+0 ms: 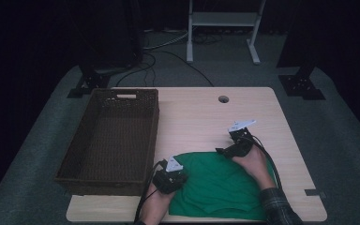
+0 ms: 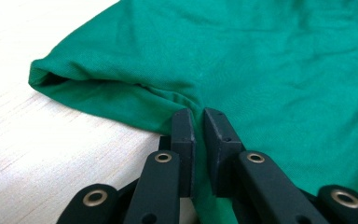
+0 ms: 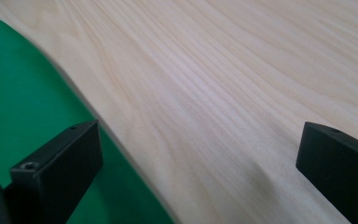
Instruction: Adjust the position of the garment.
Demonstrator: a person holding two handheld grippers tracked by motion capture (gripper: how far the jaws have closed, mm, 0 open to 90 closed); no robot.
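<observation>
At the far left of the table [image 1: 206, 117] sits a rectangular woven basket [image 1: 110, 140], dark brown wicker with a handle slot cut in its far wall, its long side running along the table's left edge. Just right of its near corner is the left gripper [image 1: 170, 177], held in a hand that comes up from the bottom of the high view, a grey three-cornered plate on top. In the left gripper view its two black jaws are pressed nearly together and pinch a small ridge of the green cloth [image 2: 270, 65] at its hem, right where a folded edge forms a rounded open tube lying on the pale wood. The cloth is a soft, fine knit with shallow wrinkles (it looks like a garment, though the cut is hard to tell), spread flat on the near middle of the table between the two hands. At its upper right edge is the right gripper [image 1: 233, 143], its blocky jaws spread wide in the right gripper view [image 3: 198, 163], one over the green fabric, the other over bare, light, streaky wood grain, pinching nothing
</observation>
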